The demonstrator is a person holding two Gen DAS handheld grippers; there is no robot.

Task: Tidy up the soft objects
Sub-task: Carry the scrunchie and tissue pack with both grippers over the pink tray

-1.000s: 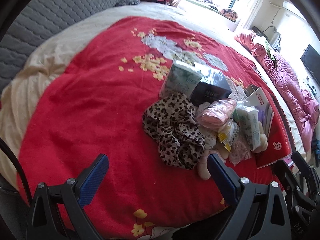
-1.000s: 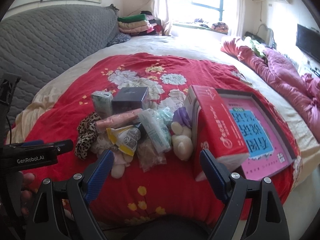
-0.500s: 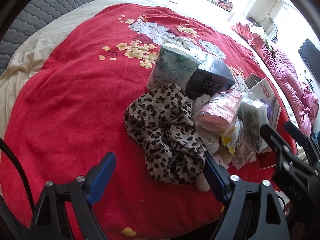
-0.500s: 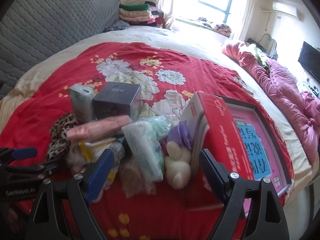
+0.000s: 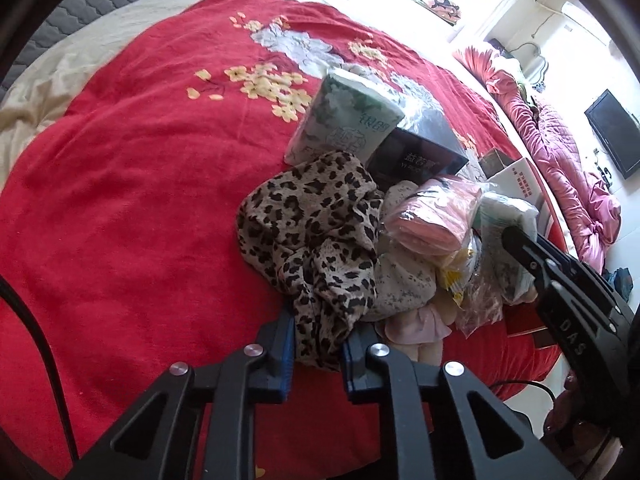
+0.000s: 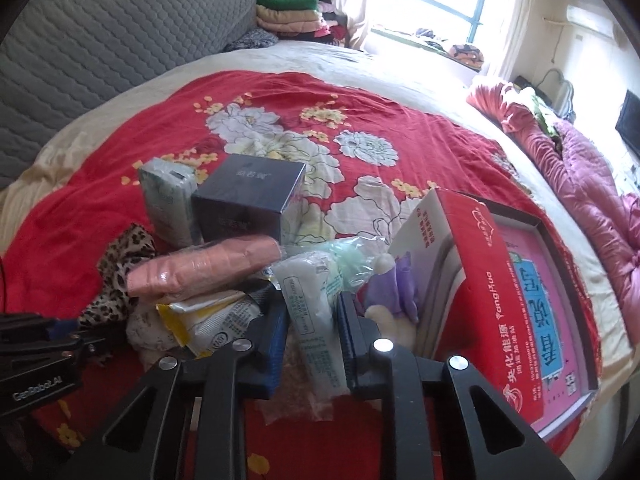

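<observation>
A pile of soft things lies on the red flowered bedspread (image 5: 120,200). My left gripper (image 5: 318,344) is shut on the lower edge of a leopard-print cloth (image 5: 312,232); the cloth also shows at the left of the right wrist view (image 6: 120,264). My right gripper (image 6: 312,332) is shut on a white plastic-wrapped pack (image 6: 310,312). Beside them lie a pink wrapped roll (image 6: 204,268), a yellow-and-white packet (image 6: 208,316), a green tissue pack (image 6: 168,200), a purple-and-white plush toy (image 6: 394,292) and a pale dotted cloth (image 5: 400,280).
A dark box (image 6: 248,200) stands behind the pile. An open red box (image 6: 520,292) with a pink printed sheet lies to the right. A grey quilted headboard (image 6: 100,40), folded clothes (image 6: 292,12) and a pink quilt (image 6: 580,184) border the bed.
Both grippers moved forward into the pile and closed. The left one took hold of the leopard cloth, the right one took hold of the white pack.
</observation>
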